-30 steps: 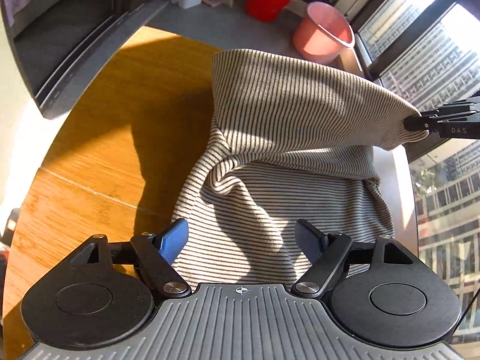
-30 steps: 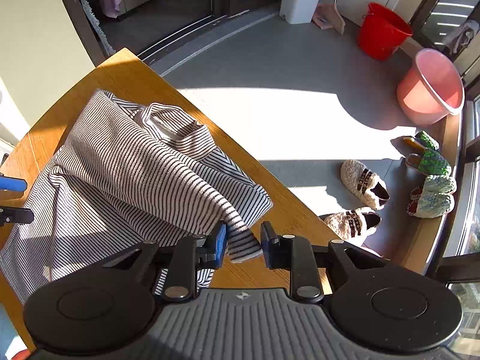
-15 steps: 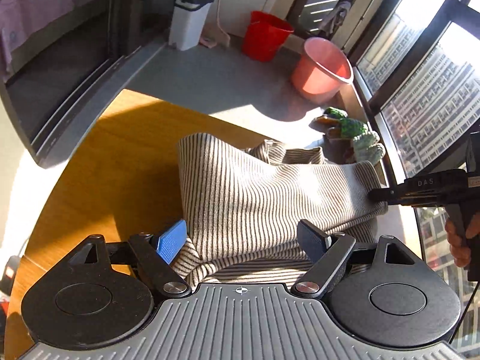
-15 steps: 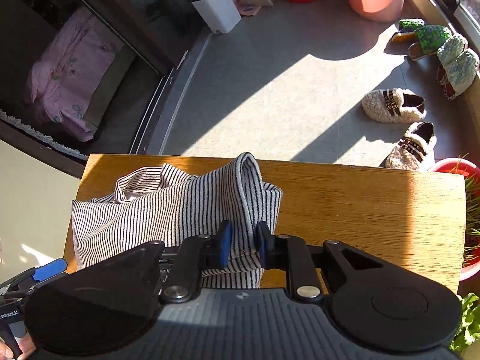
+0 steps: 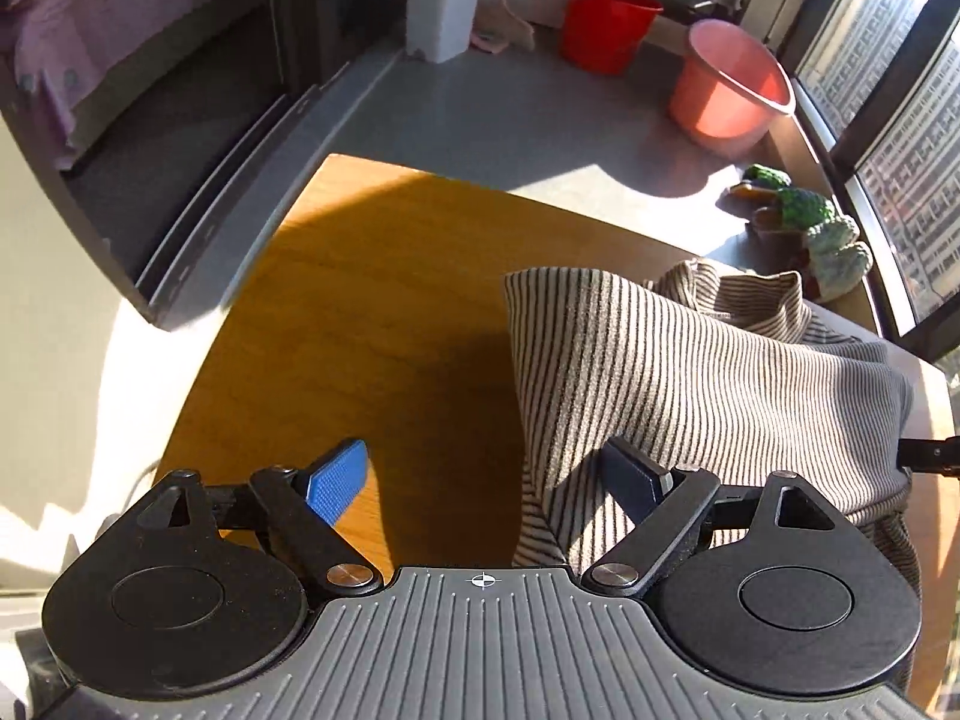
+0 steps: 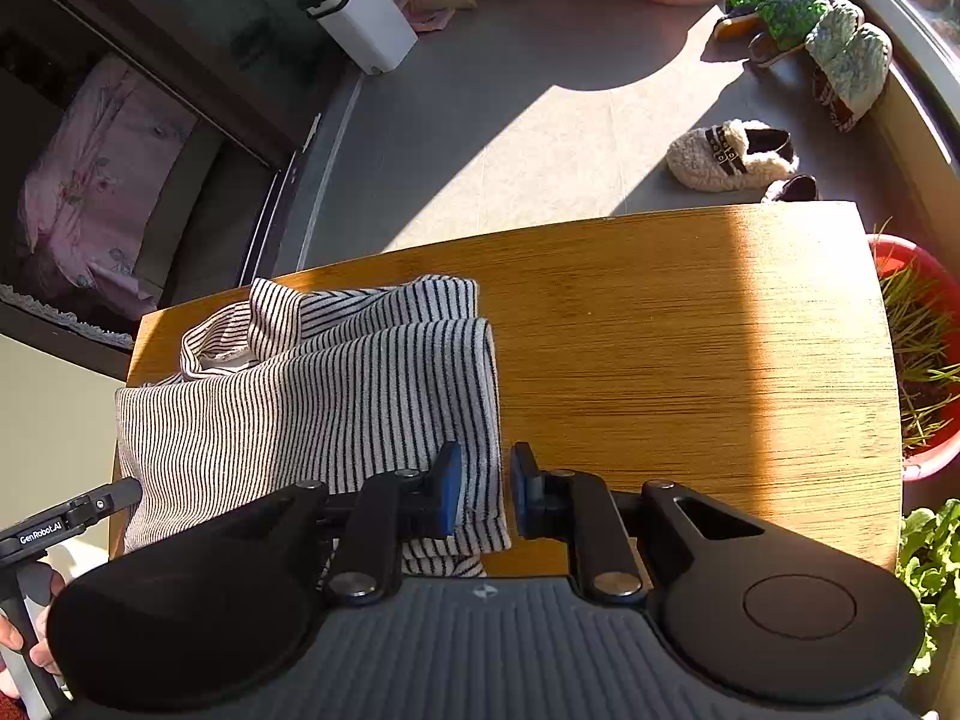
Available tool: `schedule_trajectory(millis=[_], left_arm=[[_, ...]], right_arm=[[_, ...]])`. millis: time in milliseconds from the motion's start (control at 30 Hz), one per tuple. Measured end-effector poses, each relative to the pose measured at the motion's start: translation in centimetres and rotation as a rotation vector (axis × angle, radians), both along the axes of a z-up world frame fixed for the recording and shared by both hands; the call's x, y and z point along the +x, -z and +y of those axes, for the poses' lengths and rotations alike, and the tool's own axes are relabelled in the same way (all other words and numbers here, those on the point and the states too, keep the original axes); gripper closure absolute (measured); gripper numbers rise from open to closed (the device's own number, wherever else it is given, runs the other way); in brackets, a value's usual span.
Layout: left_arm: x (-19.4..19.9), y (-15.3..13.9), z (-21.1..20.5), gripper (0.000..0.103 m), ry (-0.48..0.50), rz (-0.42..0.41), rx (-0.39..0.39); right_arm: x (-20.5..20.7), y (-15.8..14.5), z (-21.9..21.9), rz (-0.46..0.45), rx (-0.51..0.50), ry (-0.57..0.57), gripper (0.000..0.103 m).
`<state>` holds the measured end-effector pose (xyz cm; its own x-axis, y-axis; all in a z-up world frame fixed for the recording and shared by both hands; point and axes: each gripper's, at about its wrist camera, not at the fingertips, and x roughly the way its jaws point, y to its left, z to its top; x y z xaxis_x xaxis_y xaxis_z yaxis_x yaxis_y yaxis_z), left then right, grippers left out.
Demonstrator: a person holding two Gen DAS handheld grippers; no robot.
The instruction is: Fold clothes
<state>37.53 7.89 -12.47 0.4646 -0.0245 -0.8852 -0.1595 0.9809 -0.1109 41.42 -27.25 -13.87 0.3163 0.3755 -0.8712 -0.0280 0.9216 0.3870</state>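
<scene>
Both grippers I see low over the table [image 6: 690, 324]. My left gripper [image 5: 486, 480] is spread wide, its right finger touching the striped shirt [image 5: 690, 384], nothing pinched. My right gripper [image 6: 486, 495] is parted slightly, the shirt's folded edge between its fingers. Shirt lies folded over on the table. Beyond: slippers [image 6: 729, 153], pink bucket [image 5: 729, 99].

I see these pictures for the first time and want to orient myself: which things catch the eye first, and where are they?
A striped shirt lies folded over on the near-left part of the wooden table, sunlit. The right gripper is open around the shirt's edge. On the grey floor beyond stand a red bucket and a pink bucket.
</scene>
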Motion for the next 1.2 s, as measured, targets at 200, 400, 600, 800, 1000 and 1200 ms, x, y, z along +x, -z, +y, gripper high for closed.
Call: schedule_trajectory(millis=[200, 400, 600, 800, 1000, 1200], left_arm=[[1.8, -1.5, 1.0, 0.013, -0.023, -0.028, -0.181], [5.4, 0.6, 0.0, 0.012, -0.079, 0.046, -0.218], [6.6, 2.6, -1.2, 0.016, -0.047, 0.054, -0.217], [6.4, 2.7, -2.1, 0.058, -0.012, 0.000, -0.158], [4.3, 0.3, -1.8, 0.081, 0.071, -0.083, -0.156], [-0.7, -4.8, -1.9, 0.082, 0.183, -0.210, -0.164]], right_arm=[[1.3, -4.5, -0.3, -0.154, -0.049, -0.043, 0.045], [3.4, -2.1, 1.3, -0.060, 0.000, 0.058, 0.031], [4.2, 0.6, 3.1, -0.082, -0.006, 0.053, 0.030], [4.7, 0.5, 5.5, -0.138, -0.027, -0.056, 0.071], [2.6, -2.0, 5.2, -0.225, -0.003, -0.083, 0.079], [-1.5, -7.1, 4.8, -0.305, 0.018, -0.098, 0.082]])
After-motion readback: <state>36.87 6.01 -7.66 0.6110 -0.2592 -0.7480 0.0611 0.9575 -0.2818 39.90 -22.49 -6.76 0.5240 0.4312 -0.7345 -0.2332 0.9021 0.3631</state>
